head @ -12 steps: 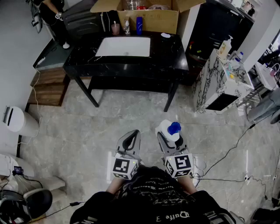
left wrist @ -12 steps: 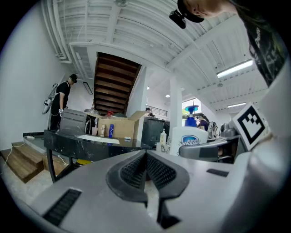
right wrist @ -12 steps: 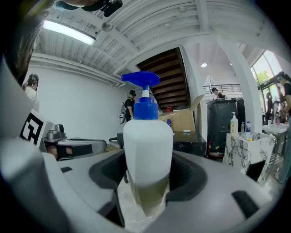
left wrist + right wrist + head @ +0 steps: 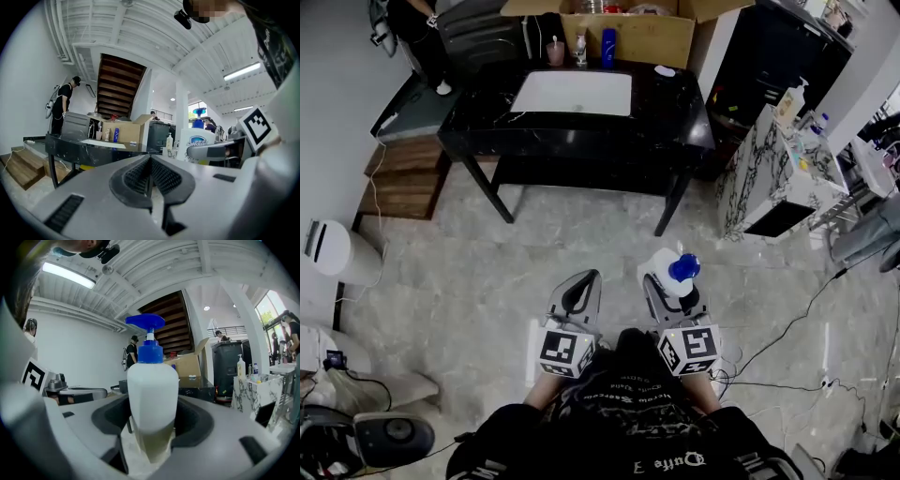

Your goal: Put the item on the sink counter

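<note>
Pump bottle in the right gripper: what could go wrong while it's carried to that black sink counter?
1. The right gripper clamps the pump bottle only low on its body, so it might tilt or slip out while the person walks.
2. A cup and a blue bottle stand along the back edge of the sink counter; a careless set-down there could topple them.
3. Set on the rim of the basin, it could tip in.

r claw [image 4: 153, 423] clamped on white pump bottle [image 4: 152, 390] w/ blue top, upright, black counter [image 4: 199, 385] behind
</note>
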